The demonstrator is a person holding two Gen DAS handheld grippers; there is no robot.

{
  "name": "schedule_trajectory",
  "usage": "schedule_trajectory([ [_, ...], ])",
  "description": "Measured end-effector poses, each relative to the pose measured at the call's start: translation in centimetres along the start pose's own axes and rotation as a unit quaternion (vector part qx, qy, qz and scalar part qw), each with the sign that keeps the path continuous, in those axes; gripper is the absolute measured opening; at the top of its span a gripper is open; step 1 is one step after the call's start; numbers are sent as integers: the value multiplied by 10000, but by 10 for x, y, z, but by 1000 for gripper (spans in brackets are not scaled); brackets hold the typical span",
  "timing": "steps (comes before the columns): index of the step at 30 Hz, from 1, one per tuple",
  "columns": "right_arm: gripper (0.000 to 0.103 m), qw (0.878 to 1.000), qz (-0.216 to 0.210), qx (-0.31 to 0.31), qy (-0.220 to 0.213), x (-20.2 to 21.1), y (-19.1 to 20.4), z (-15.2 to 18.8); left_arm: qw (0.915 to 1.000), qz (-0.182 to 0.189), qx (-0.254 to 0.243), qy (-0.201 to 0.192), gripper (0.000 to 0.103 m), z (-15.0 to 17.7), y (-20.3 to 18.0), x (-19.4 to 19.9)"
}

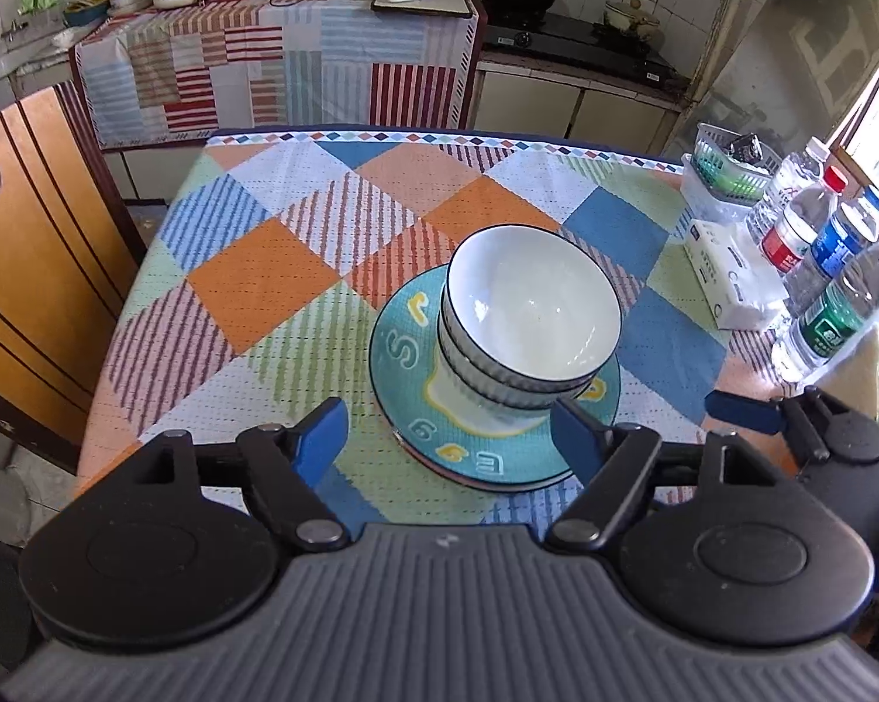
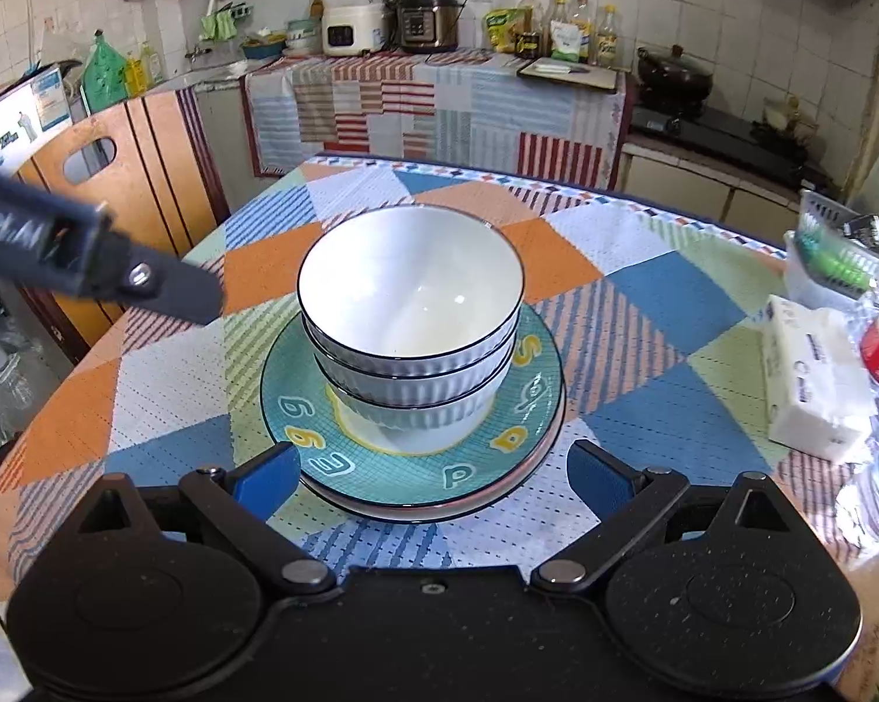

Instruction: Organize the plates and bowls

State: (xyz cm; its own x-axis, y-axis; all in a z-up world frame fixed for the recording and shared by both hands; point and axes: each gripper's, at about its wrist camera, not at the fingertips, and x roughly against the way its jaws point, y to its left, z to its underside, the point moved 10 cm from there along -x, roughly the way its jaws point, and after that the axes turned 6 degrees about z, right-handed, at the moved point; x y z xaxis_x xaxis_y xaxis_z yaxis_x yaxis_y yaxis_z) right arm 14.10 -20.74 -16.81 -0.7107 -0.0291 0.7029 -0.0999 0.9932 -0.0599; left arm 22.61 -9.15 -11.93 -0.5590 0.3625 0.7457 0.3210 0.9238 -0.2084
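Three white ribbed bowls with dark rims are nested in a stack [image 1: 527, 322] [image 2: 410, 322]. The stack stands on a teal plate with yellow letters [image 1: 404, 386] [image 2: 299, 403], which lies on at least one more plate. All sit mid-table on a patchwork cloth. My left gripper [image 1: 448, 433] is open and empty, just short of the plates' near edge. My right gripper [image 2: 433, 477] is open and empty, its blue fingers either side of the plates' near edge. The right gripper's finger also shows in the left wrist view [image 1: 743, 412].
A tissue pack [image 2: 813, 374], several water bottles [image 1: 819, 251] and a small basket [image 1: 726, 167] stand along the table's right side. A wooden chair [image 1: 35, 269] is at the left. A counter with appliances and a stove runs behind the table.
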Motion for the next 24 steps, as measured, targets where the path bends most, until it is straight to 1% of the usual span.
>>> schedule_trajectory([
  [2, 100, 10000, 21, -64, -22, 9, -1, 0, 10000, -66, -17, 3, 79, 4, 0, 12],
  [3, 100, 9999, 37, -92, -37, 13, -1, 0, 9998, -175, -26, 5, 79, 6, 2, 18],
  [5, 100, 9998, 87, -144, -76, 24, -2, -1, 9992, -352, -86, -168, 79, 6, 4, 37],
  [9, 100, 9995, 238, -159, -130, 47, -4, -3, 9989, -264, -77, -376, 81, 10, 1, 72],
  [13, 100, 9987, 411, -236, -205, 69, -6, -2, 9983, -255, -94, -523, 85, 15, -1, 94],
  [14, 100, 9984, 455, -262, -191, 74, -6, -1, 9981, -247, -106, -548, 88, 17, -1, 98],
  [16, 100, 9980, 528, -304, -145, 83, -7, 1, 9979, -251, -84, -598, 89, 21, -2, 104],
  [18, 100, 9977, 574, -335, -136, 91, -7, 4, 9976, -244, -75, -636, 94, 26, -3, 108],
  [20, 100, 9976, 588, -327, -154, 99, -5, 6, 9975, -256, -66, -657, 97, 31, -3, 110],
  [24, 100, 9972, 673, -233, -236, 116, -1, 11, 9978, -307, -94, -581, 103, 46, -3, 106],
])
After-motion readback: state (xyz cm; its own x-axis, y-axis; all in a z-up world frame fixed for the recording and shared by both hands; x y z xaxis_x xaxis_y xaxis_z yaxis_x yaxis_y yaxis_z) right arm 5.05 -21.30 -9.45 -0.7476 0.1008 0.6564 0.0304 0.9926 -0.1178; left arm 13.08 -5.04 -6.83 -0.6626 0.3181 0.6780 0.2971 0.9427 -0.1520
